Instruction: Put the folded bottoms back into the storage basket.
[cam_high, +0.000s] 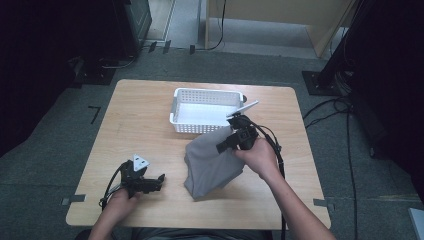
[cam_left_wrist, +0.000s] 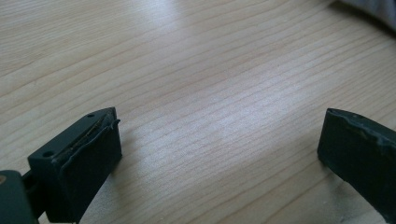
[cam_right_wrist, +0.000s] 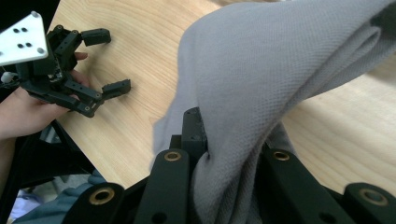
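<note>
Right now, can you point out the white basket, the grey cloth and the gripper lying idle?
white basket (cam_high: 181, 109), high view, left wall.
grey cloth (cam_high: 210, 165), high view, middle of fabric.
left gripper (cam_high: 159, 181), high view, between its open jaws.

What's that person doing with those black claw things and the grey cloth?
A person is working at a wooden table with a gripper in each hand. The right gripper is shut on a grey cloth, lifting one edge while the rest lies on the table. The left gripper is open and holds nothing, low over bare wood to the left of the cloth. A white basket stands just behind the cloth, and looks empty.
</note>
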